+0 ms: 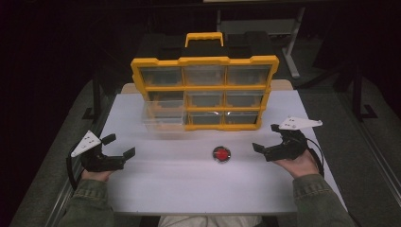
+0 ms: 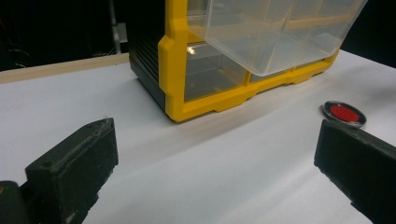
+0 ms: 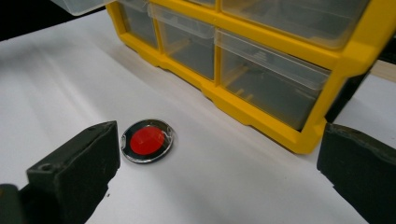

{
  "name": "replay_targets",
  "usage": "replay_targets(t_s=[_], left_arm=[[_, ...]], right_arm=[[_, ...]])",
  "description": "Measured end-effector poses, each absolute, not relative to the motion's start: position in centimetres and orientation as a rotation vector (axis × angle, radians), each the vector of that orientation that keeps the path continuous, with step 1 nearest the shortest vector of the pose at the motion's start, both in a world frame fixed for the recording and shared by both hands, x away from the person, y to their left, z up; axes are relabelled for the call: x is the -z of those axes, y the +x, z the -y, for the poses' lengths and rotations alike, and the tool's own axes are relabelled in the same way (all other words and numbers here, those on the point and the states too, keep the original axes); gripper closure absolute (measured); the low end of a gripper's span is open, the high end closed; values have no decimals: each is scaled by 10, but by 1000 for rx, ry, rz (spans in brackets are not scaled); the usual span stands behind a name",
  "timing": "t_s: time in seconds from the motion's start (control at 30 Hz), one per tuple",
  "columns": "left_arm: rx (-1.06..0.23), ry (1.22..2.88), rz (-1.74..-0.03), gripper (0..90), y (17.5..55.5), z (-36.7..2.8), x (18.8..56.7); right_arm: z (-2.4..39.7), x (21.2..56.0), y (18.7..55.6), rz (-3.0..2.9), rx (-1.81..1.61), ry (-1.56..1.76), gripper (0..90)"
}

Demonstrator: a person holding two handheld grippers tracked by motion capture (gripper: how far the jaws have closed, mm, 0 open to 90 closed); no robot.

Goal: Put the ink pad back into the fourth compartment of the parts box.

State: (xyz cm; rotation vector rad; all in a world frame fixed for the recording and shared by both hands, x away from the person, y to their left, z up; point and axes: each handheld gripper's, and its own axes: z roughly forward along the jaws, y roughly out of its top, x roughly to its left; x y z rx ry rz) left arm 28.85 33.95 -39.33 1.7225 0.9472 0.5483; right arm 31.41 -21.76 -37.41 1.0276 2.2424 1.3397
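A: Start at the left edge of the tabletop (image 1: 156, 189). What's there?

B: The left claw (image 1: 119, 145), near the left edge, jaws spread wide with nothing between them. It sits clear of everything.

A: And moving right?

B: The yellow organizer (image 1: 204, 92) stands at the far edge, nine clear drawers in three rows of three. One of them, the pulled-out drawer (image 1: 163, 115) in its left column, hangs forward over the tabletop; the other eight look pushed in. In the left gripper view that drawer (image 2: 275, 32) appears empty.

A: The thing to be stowed?

B: One round red disc (image 1: 221, 153), with a shiny rim, lying flat in front of the organizer, right of centre and apart from it. The right gripper view shows it just beside one jaw (image 3: 147, 140).

A: And the right claw (image 1: 266, 137)?

B: Near the right edge, jaws wide apart, holding nothing, pointed toward the disc.

A: So which step is this?

B: I'd judge it the approach before the pick. Next, the right claw needs to straddle the disc low against the tabletop, pinch its thin rim, then carry it left to the open drawer.
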Motion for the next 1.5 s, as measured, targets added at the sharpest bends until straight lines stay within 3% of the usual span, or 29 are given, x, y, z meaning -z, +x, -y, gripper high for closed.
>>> replay_targets(t_s=[0.83, 1.5], left_arm=[[-533, 1741, -932, 0, 293, -335, 395], [-527, 1757, -931, 0, 295, -333, 396]], right_arm=[[171, 357, 334, -2416, -1268, 886, 0], [145, 365, 348, -2504, -1205, 850, 0]])
